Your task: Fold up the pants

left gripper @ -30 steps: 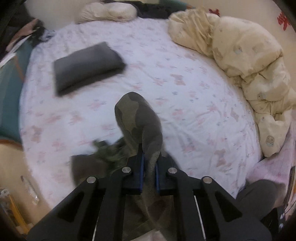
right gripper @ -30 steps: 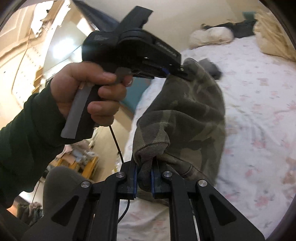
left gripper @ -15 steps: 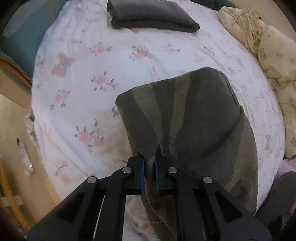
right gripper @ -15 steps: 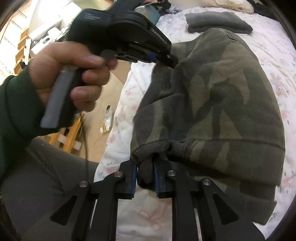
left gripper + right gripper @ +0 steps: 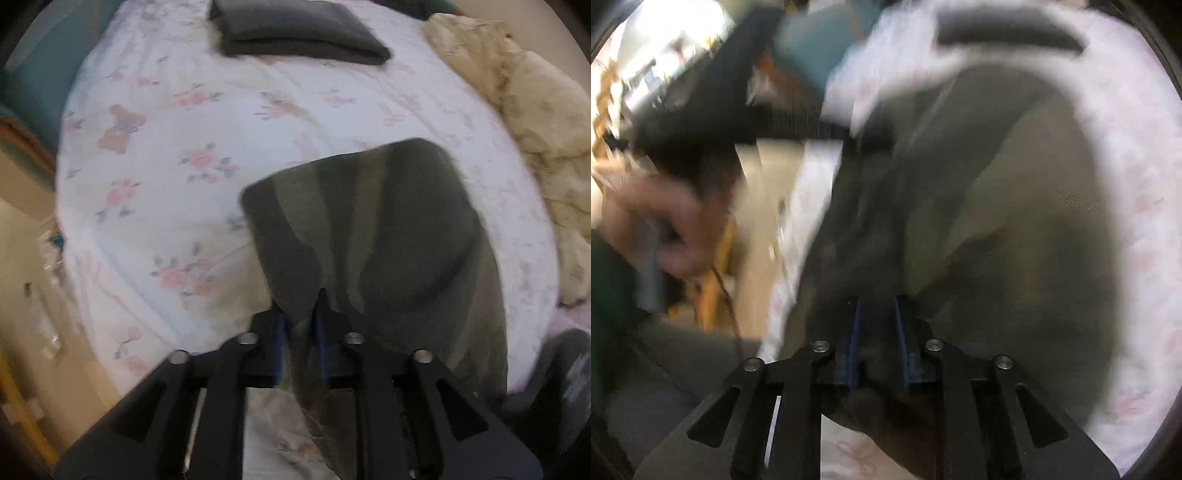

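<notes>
The camouflage pants (image 5: 388, 229) lie folded in a flat bundle on the flowered bed sheet (image 5: 177, 155). My left gripper (image 5: 299, 314) points down at their near left corner. Its jaws are opening; a thin fold of cloth still stands between them, loose in the gap. In the blurred right wrist view the pants (image 5: 997, 221) fill the middle. My right gripper (image 5: 877, 306) has a bunch of their cloth between its pads, and its jaws are closing on it. A hand (image 5: 657, 221) holds the left gripper's black body (image 5: 713, 110) at the left of that view.
A folded dark grey garment (image 5: 299, 33) lies further back on the bed. A crumpled cream quilt (image 5: 535, 122) runs along the right side. The bed's left edge drops to a beige floor (image 5: 22, 288) with clutter.
Both grippers came down with the pants, which went from hanging to lying on the sheet. The left jaws have parted around the cloth. The right wrist view has blurred.
</notes>
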